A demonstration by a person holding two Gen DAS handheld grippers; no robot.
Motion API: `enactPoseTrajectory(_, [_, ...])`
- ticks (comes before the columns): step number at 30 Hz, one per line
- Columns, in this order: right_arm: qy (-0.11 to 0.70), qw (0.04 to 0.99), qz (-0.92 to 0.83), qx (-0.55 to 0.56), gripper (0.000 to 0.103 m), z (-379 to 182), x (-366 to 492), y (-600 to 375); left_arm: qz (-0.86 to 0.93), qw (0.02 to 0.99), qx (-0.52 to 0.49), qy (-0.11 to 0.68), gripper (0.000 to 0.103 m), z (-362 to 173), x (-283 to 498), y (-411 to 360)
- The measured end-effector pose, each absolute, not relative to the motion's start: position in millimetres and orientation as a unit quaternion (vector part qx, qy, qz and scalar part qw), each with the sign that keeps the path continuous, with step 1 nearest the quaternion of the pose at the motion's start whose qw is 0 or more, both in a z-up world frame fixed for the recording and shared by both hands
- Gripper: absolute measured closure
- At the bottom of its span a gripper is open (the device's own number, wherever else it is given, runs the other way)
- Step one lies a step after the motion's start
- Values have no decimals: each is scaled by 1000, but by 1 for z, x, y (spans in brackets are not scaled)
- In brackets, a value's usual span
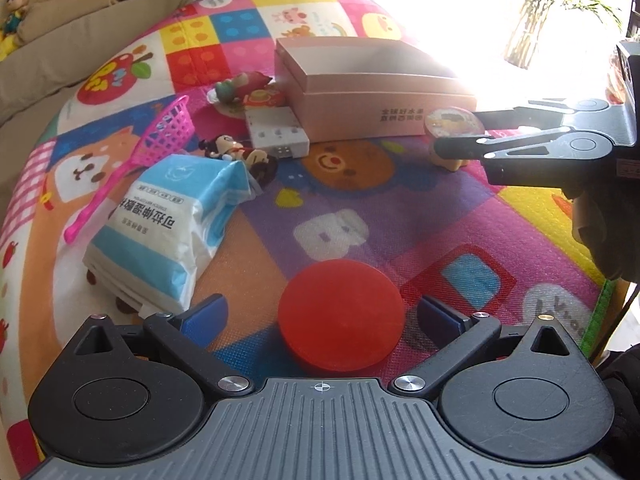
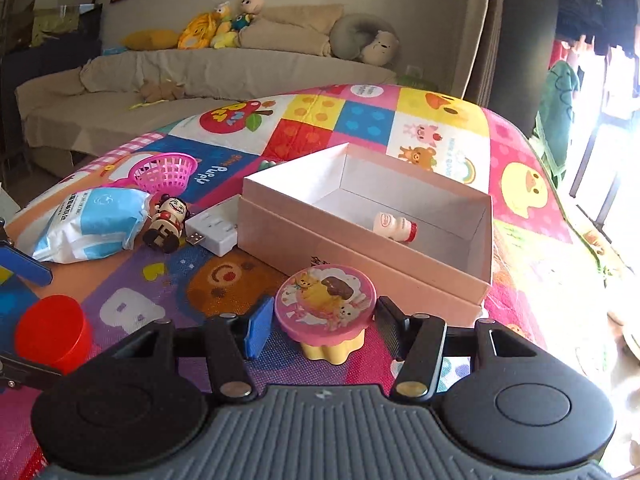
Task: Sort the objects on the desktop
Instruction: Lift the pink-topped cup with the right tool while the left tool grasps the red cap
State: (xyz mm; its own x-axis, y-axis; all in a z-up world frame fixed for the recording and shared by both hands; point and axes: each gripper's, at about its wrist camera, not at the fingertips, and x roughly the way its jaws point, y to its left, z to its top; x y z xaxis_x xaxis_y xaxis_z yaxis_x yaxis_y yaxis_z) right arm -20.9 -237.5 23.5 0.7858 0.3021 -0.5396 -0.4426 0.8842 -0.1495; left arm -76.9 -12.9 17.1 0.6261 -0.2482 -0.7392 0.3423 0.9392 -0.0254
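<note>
The pudding-shaped toy (image 2: 326,314) with its pink lid stands on the tabletop (image 2: 520,208) between the right claw (image 2: 320,330) pads, at 6 o'clock from the open pink box (image 2: 360,248); whether the half-open pads press it I cannot tell. The step looks like loading the box: next, lift and carry toward 12. The left claw (image 1: 320,320) gapes around a red disc (image 1: 340,314), untouched.

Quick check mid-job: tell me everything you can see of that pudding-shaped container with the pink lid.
The pudding-shaped container has a fluted yellow base and a wider round pink lid printed with cartoon animals and a dessert; it looks plastic. It stands upright on the play mat, lid on, just before the open box, between the right gripper's fingers; contact is unclear.
</note>
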Motion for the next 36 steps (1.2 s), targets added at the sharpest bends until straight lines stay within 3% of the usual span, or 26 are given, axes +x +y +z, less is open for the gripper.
enactPoseTrajectory(8, [258,937,197,-130,47,23,-40,-246,-153,907,61,387,0,18,-79,-17])
enactPoseTrajectory(11, [259,938,193,-127,40,23,-42,-248,-147,912,62,379,1,20,-81,-18])
enactPoseTrajectory(12, [258,938,192,-126,39,23,-42,-249,-145,913,64,376,2,20,-81,-18])
enactPoseTrajectory(15, [258,939,190,-125,31,24,-41,-249,-142,914,66,375,19,20,-81,-20])
enactPoseTrajectory(20, [259,940,188,-115,22,26,-33,-247,-144,913,61,377,27,17,-81,-20])
enactPoseTrajectory(24, [275,940,179,-91,22,27,-17,-246,-144,914,62,374,34,18,-83,-21])
enactPoseTrajectory(27, [298,936,169,-77,23,24,-4,-246,-144,914,63,374,34,18,-83,-21])
enactPoseTrajectory(28, [307,934,166,-75,28,22,0,-245,-145,914,64,374,34,18,-83,-21])
enactPoseTrajectory(30, [326,927,170,-75,49,20,4,-246,-146,914,64,374,34,19,-83,-21])
enactPoseTrajectory(36, [297,935,183,-65,49,47,-15,-259,-169,922,71,341,34,44,-65,-30])
